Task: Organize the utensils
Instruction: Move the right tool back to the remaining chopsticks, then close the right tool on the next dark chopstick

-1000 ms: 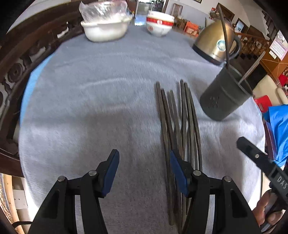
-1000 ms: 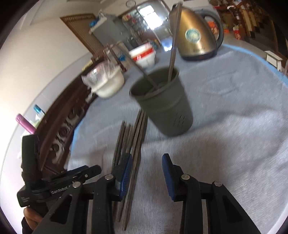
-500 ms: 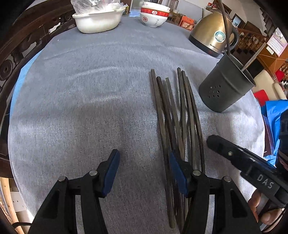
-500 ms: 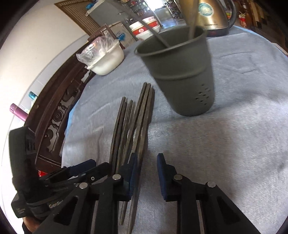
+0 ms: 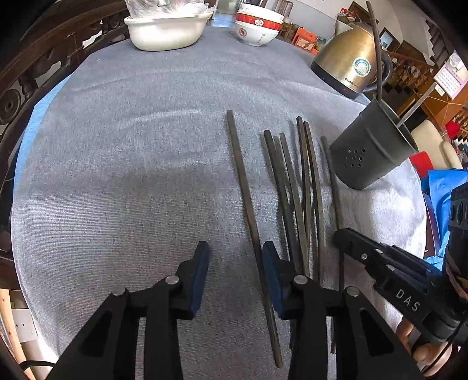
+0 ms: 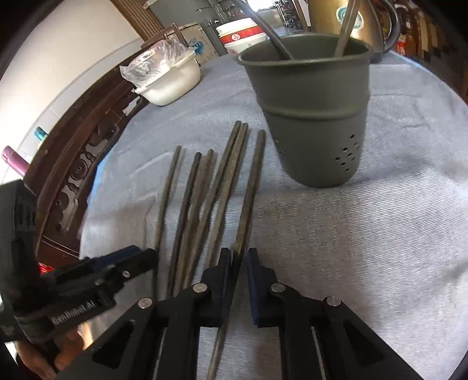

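Several dark chopsticks (image 5: 295, 187) lie side by side on the grey cloth, also in the right wrist view (image 6: 204, 193). A dark grey utensil cup (image 5: 371, 152) with holes stands to their right and holds two utensils; it also shows in the right wrist view (image 6: 310, 114). My left gripper (image 5: 235, 274) is open, its jaws on either side of the leftmost chopstick (image 5: 248, 204), which lies apart from the bundle. My right gripper (image 6: 239, 266) has narrowed around the rightmost chopstick (image 6: 248, 190), with a small gap still showing between the pads and the stick.
A brass kettle (image 5: 348, 67) stands behind the cup. A white tub with plastic wrap (image 5: 166, 29) and stacked red-and-white bowls (image 5: 257, 27) sit at the far edge. A carved wooden chair back (image 5: 38, 64) curves along the left. The cloth-covered table (image 5: 117, 175) stretches left.
Both grippers moved lower and closer to the chopsticks. The left jaws narrowed around the leftmost chopstick, which now lies apart from the bundle. The right jaws narrowed around the rightmost chopstick.
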Demonstrator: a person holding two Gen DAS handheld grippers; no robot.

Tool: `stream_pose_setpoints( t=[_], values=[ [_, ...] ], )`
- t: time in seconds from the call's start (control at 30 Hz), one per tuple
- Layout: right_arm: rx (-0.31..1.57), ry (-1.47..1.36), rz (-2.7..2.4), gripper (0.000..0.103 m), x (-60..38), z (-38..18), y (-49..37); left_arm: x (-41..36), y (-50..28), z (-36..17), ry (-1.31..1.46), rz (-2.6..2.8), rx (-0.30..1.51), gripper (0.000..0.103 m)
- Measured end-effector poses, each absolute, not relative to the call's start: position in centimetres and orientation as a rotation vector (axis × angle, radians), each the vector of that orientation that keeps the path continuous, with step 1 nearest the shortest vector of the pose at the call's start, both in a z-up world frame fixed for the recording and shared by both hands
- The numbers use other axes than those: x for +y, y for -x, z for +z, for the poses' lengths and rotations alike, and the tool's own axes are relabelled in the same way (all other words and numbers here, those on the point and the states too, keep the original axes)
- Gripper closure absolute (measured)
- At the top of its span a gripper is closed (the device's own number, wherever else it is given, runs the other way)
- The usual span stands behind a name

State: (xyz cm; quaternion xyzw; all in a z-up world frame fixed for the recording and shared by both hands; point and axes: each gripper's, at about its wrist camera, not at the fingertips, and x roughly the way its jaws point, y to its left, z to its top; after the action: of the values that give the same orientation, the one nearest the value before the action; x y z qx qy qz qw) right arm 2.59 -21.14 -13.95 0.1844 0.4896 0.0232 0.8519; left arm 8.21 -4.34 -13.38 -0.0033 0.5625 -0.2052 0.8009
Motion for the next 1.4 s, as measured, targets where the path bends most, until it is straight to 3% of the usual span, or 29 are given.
stream_pose_setpoints(
  t=[0.33, 0.47, 1.17, 1.4],
  values=[
    [1.055, -0.386, 0.057, 0.089, -21.1, -14.0, -2.7, -5.4, -9.0, -13.5, -0.019, -0.446, 1.223, 0.066],
    [1.062, -0.374, 0.066, 0.091, -21.1, -14.1, -2.7, -6.0, -9.4, -13.7, -0.030, -0.438, 1.219, 0.093],
    [1.214, -0.427, 0.109, 0.092, -21.7, -14.2, -0.5, -2.8, -7.0, -13.8, -0.115, -0.604, 1.300, 0.093],
    [1.190, -0.365, 0.057, 0.090, -21.6, -13.8, -2.5, -2.5, -9.3, -12.8, -0.094, -0.559, 1.293, 0.077]
  ],
)
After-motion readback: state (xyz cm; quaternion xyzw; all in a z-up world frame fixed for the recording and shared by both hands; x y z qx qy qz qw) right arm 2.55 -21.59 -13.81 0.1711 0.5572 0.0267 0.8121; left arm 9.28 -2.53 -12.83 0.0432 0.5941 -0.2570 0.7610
